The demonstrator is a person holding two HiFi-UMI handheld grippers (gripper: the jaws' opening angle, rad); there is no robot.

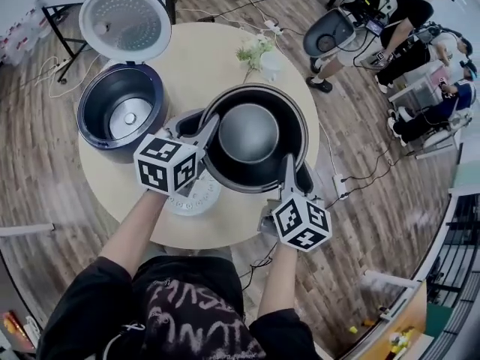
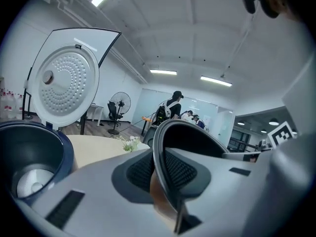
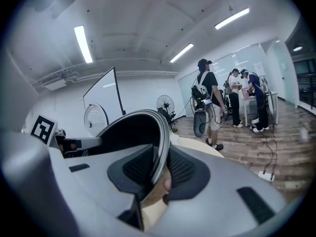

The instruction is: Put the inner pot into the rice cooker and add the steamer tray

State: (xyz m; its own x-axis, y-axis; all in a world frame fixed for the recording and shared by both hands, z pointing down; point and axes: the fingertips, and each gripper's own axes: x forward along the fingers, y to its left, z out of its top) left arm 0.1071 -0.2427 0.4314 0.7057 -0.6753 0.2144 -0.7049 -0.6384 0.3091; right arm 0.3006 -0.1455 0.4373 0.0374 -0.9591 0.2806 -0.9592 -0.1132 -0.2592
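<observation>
While a person stands at the near edge of a round wooden table point(image 1: 202, 58), each hand holds a gripper clamped on the rim of a dark inner pot point(image 1: 251, 133). The left gripper point(image 1: 210, 124) pinches the pot's left rim. The right gripper point(image 1: 289, 167) pinches its near right rim. The pot is held over the table's middle, just right of the rice cooker point(image 1: 120, 115), whose lid point(image 1: 124, 19) stands open at the far left. A white steamer tray point(image 1: 201, 197) lies on the near part of the table, partly under the left gripper. A small vase of flowers point(image 1: 255, 49) stands at the far side.
</observation>
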